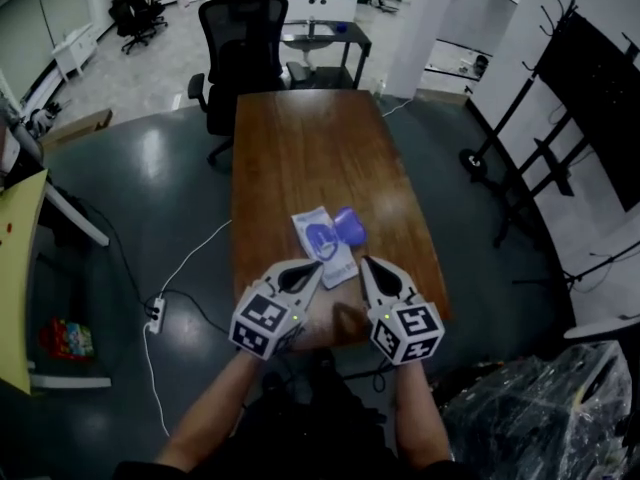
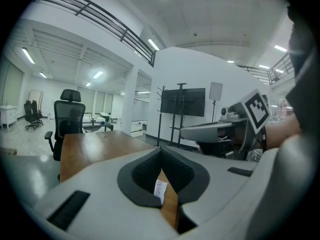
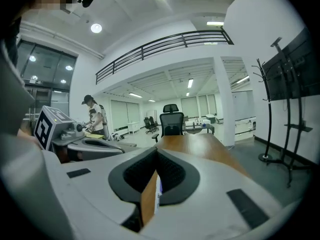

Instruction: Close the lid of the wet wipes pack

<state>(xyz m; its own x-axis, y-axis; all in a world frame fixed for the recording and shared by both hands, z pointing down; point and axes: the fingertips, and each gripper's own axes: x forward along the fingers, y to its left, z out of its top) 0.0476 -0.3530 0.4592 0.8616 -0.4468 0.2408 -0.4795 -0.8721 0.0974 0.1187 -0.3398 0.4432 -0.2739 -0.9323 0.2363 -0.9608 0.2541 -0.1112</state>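
Observation:
The wet wipes pack [image 1: 325, 245] is white with blue print and lies flat on the near half of the wooden table [image 1: 310, 148]. Its blue lid [image 1: 348, 226] stands flipped open on the pack's far right side. My left gripper [image 1: 320, 265] is shut and empty, with its tip at the pack's near edge. My right gripper [image 1: 364, 261] is also shut and empty, just right of the pack's near corner. In the left gripper view the jaws of the left gripper [image 2: 161, 151] meet, and a sliver of the pack [image 2: 160, 190] shows below them. The right gripper [image 3: 156, 151] shows the same, with a strip of the pack [image 3: 158, 191] beneath.
A black office chair [image 1: 243, 43] stands at the table's far end. A power strip with a cable [image 1: 155, 313] lies on the floor at left, near a yellow table [image 1: 20, 268]. Black stands [image 1: 560, 118] and a plastic-wrapped bundle [image 1: 540, 408] are at right. A person [image 3: 95, 116] stands far off.

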